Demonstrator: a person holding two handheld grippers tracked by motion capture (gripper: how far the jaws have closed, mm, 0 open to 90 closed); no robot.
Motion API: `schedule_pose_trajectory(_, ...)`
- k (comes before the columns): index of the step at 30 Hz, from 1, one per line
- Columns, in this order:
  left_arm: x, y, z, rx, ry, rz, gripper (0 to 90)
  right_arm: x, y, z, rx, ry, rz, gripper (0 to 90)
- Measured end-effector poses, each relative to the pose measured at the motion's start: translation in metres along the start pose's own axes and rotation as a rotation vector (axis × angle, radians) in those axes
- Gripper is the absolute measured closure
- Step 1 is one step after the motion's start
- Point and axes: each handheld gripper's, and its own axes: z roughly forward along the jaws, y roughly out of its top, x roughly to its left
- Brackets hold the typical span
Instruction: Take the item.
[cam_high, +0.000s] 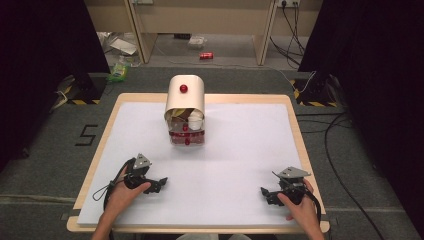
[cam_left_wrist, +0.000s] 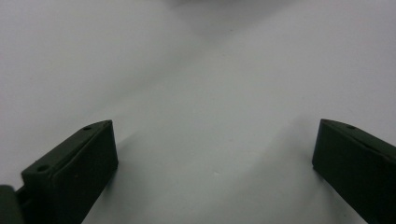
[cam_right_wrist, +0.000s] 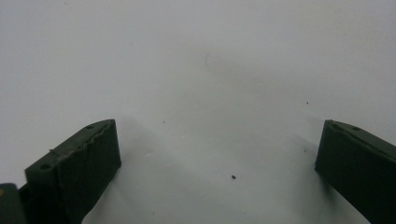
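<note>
You're sitting at the start position: nothing is being worked yet. Your left gripper (cam_high: 161, 183) is resting near the front left of the white table (cam_high: 240, 150), jaws spread wide with only bare surface between them; your right gripper (cam_high: 264, 192) is doing the same at the front right. The cream box with the rounded lid (cam_high: 185, 102) is standing well apart from both, at the far middle of the table, its red knob (cam_high: 183, 88) untouched and the clear drawer (cam_high: 187, 136) at its base looking partly out. My read: the whole job is still waiting on you.
</note>
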Motion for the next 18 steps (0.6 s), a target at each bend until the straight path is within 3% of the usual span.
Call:
schedule_pose_trajectory(15,0.0008,0.0006,-0.0017,-0.012,-0.002,-0.002,1.6,0.0,0.0001,0.0,0.001,0.001,0.003,0.6)
schedule_pose_trajectory(16,0.0007,0.0009,-0.0027,-0.024,-0.008,0.001,5.7,0.0,0.0001,0.0,0.001,0.0,0.003,0.6)
schedule_pose_trajectory(17,-0.0003,0.0025,-0.0041,-0.037,-0.012,0.005,19.3,0.0,0.0001,0.0,0.001,0.0,0.002,0.6)
schedule_pose_trajectory(18,-0.0017,0.0037,-0.0046,-0.035,-0.008,0.01,16.9,0.0,0.0001,0.0,0.001,0.0,0.002,0.5)
